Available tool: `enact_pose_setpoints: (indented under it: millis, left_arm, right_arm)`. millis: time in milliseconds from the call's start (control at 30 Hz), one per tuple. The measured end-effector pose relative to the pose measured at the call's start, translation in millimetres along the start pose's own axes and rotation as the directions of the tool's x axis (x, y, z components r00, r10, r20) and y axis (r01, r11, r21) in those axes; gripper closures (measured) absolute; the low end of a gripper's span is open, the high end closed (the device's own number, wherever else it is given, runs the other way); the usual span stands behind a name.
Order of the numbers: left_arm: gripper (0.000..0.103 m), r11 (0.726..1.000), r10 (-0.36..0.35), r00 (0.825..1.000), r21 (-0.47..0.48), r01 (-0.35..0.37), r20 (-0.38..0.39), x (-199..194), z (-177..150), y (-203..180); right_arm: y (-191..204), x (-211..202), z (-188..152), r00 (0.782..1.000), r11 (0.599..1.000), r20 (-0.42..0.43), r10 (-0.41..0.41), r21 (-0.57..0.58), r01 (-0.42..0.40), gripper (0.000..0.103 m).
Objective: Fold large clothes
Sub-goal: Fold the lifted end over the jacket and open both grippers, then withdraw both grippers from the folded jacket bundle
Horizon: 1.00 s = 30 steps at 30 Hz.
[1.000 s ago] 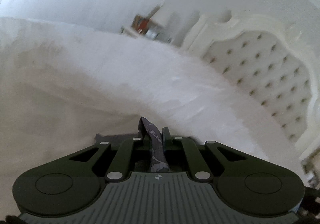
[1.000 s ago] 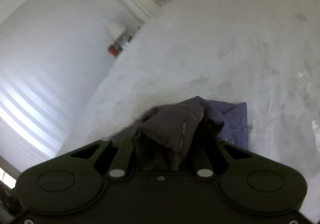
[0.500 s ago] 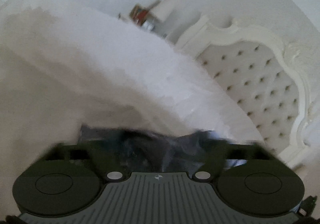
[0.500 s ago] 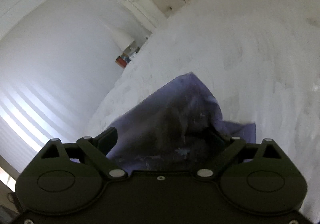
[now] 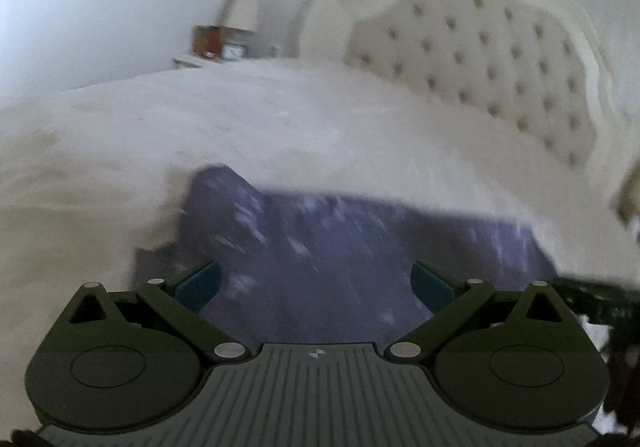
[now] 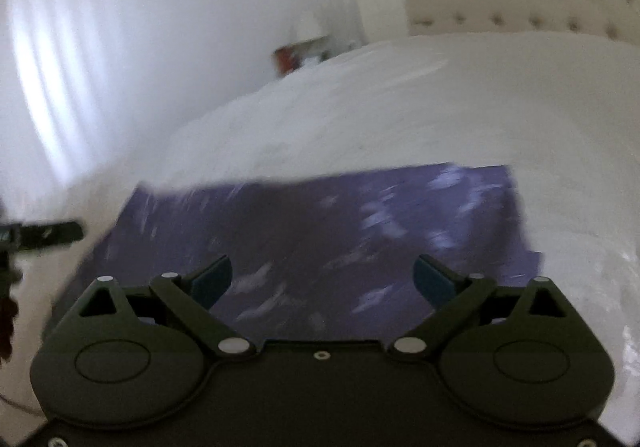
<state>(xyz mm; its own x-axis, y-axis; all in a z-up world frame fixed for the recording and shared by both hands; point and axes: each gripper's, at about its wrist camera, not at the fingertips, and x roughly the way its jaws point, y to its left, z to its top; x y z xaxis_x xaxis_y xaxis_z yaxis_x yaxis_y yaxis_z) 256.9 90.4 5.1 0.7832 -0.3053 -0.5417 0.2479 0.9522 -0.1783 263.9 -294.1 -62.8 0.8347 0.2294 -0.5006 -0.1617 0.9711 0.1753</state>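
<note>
1. Blue pads on the left gripper [image 5: 316,283] stand spread wide, nothing pinched between them; the purple garment [image 5: 340,247] lies just beyond and below the fingertips.
2. Same on the right gripper [image 6: 323,277]: its jaws have just been opening and now gape, the garment [image 6: 320,231] lying loose under them, not clamped.
3. Blur smears everything. The pale flecks on the cloth read only as streaks, and the gripper bodies hide its near edge.
4. It lies flat, roughly rectangular, on the white bedcover [image 5: 280,119].
5. Behind: a tufted cream headboard [image 5: 480,59], and a bedside table [image 5: 224,47] with small things too blurred to name.
</note>
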Motion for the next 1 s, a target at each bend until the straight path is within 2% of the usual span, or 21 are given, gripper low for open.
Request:
enact_pose_setpoints:
  millis: [100, 167, 200, 300, 367, 433, 467, 533, 633, 700, 833, 1000]
  left_arm:
    - [0.000, 0.995, 0.025, 0.998, 0.102, -0.019, -0.057, 20, -12, -17]
    - [0.000, 0.987, 0.092, 0.990, 0.139, -0.076, -0.110, 39, -16, -17]
    - [0.000, 0.984, 0.125, 0.984, 0.145, -0.106, -0.129, 47, -18, -14]
    - [0.000, 0.982, 0.163, 0.977, 0.119, -0.146, -0.141, 66, -13, 5]
    - [0.000, 0.983, 0.175, 0.972, 0.077, -0.165, -0.157, 77, -5, 22]
    - [0.000, 0.985, 0.168, 0.967, 0.012, -0.169, -0.190, 89, 5, 37]
    - [0.000, 0.983, 0.176, 0.963, -0.008, -0.182, -0.203, 95, 9, 43]
    - [0.000, 0.974, 0.218, 0.951, -0.022, -0.228, -0.218, 104, 13, 54]
    - [0.000, 0.971, 0.180, 0.958, -0.117, -0.210, -0.223, 111, 12, 72]
    - [0.000, 0.971, 0.187, 0.961, -0.109, -0.212, -0.203, 110, 8, 72]
    - [0.000, 0.971, 0.198, 0.959, -0.095, -0.220, -0.203, 107, 7, 66]
    - [0.000, 0.979, 0.143, 0.963, -0.110, -0.171, -0.227, 86, 10, 74]
  right_arm:
    - [28, 14, -6, 0.999, 0.993, -0.044, -0.003, -0.121, -0.003, 0.005]
    - [38, 26, -10, 0.997, 0.986, -0.082, -0.008, -0.167, -0.006, 0.005]
    - [39, 34, -11, 0.994, 0.983, -0.105, -0.019, -0.185, -0.001, 0.005]
    - [28, 53, -12, 0.988, 0.979, -0.131, -0.080, -0.196, 0.053, 0.005]
    - [7, 64, -7, 0.984, 0.980, -0.128, -0.127, -0.172, 0.104, 0.005]
    - [-12, 71, 0, 0.983, 0.984, -0.123, -0.135, -0.132, 0.119, 0.005]
    - [-20, 76, 2, 0.976, 0.980, -0.124, -0.177, -0.118, 0.162, 0.000]
    - [-44, 81, 5, 0.971, 0.977, -0.115, -0.211, -0.036, 0.208, 0.002]
    - [-81, 79, -1, 0.961, 0.953, -0.112, -0.251, 0.143, 0.266, 0.002]
    - [-93, 76, -9, 0.968, 0.947, -0.093, -0.233, 0.203, 0.248, 0.002]
    - [-84, 74, -12, 0.959, 0.949, -0.086, -0.271, 0.141, 0.281, 0.001]
    - [-89, 58, -3, 0.973, 0.961, -0.111, -0.201, 0.171, 0.217, 0.001]
